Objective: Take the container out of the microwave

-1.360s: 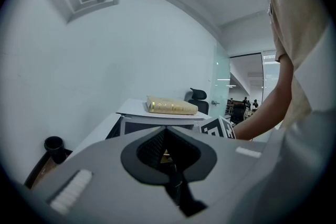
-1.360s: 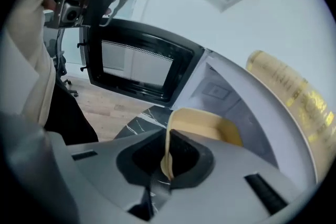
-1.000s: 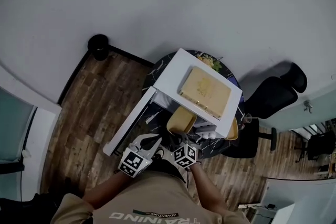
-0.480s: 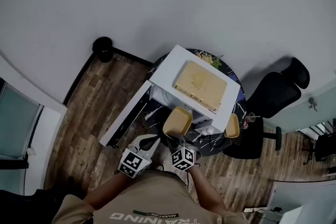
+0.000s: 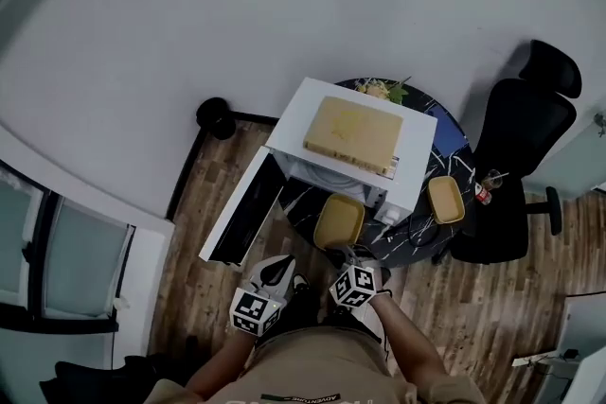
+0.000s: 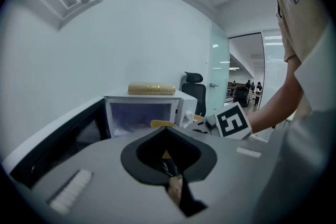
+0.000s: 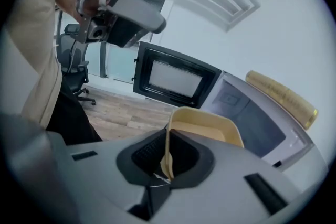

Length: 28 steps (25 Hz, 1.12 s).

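The yellow container (image 5: 339, 220) is outside the white microwave (image 5: 417, 147), just in front of its open cavity and over the black table. My right gripper (image 5: 352, 262) is shut on the container's near rim. In the right gripper view that rim (image 7: 206, 126) stands between the jaws of the right gripper (image 7: 167, 157). My left gripper (image 5: 276, 272) is held left of it, near the open door (image 5: 244, 211), with its jaws together and nothing in them. The left gripper view shows the left gripper (image 6: 167, 132), the lit cavity (image 6: 140, 115) and the container's edge (image 6: 163, 124).
A gold box (image 5: 352, 133) lies on top of the microwave. A second yellow container (image 5: 446, 200) sits on the round black table (image 5: 445, 161) to the right, beside a small bottle (image 5: 485, 189). A black office chair (image 5: 521, 147) stands behind the table. The floor (image 5: 204, 213) is wood.
The right gripper has drawn the yellow container back from the microwave's mouth toward the person. Both grippers and the head view have moved back from the table. The left gripper stays shut.
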Tool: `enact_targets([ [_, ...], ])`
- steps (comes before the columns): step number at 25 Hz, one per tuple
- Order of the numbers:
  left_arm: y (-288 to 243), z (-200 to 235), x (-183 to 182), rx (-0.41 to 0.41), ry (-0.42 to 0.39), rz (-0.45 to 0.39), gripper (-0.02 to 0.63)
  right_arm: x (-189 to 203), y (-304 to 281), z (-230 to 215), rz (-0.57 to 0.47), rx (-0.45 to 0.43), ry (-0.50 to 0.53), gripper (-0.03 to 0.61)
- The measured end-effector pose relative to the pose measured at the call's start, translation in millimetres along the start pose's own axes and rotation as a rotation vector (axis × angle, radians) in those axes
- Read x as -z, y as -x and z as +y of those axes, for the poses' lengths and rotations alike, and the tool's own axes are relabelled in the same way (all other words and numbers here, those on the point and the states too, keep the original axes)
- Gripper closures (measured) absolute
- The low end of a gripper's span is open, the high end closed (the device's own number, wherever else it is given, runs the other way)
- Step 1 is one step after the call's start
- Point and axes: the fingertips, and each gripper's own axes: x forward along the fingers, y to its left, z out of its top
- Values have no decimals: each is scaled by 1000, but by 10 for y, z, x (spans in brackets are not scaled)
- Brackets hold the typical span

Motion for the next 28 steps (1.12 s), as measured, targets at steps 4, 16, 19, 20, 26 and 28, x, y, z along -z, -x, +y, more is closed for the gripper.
enact_targets([
  [4,87,-312,233,5,18,52,606,125,21,154,-16,-18,-16,569],
  [16,539,-320,328,40,10,2,606,-28,56,323,19,44,-82,569],
  [19,714,-261,330,59,-27,-31,606,-130,129,424,52,78,-86,569],
  [20,776,-228,317,67,-33,-46,606,-183,147,475,62,88,-85,569],
  [26,1120,-122,400,142,-36,-98,606,-485,180,925,119,107,-65,569],
  [28,1169,-89,454,170,-38,-107,606,-554,179,1031,135,111,-63,569],
])
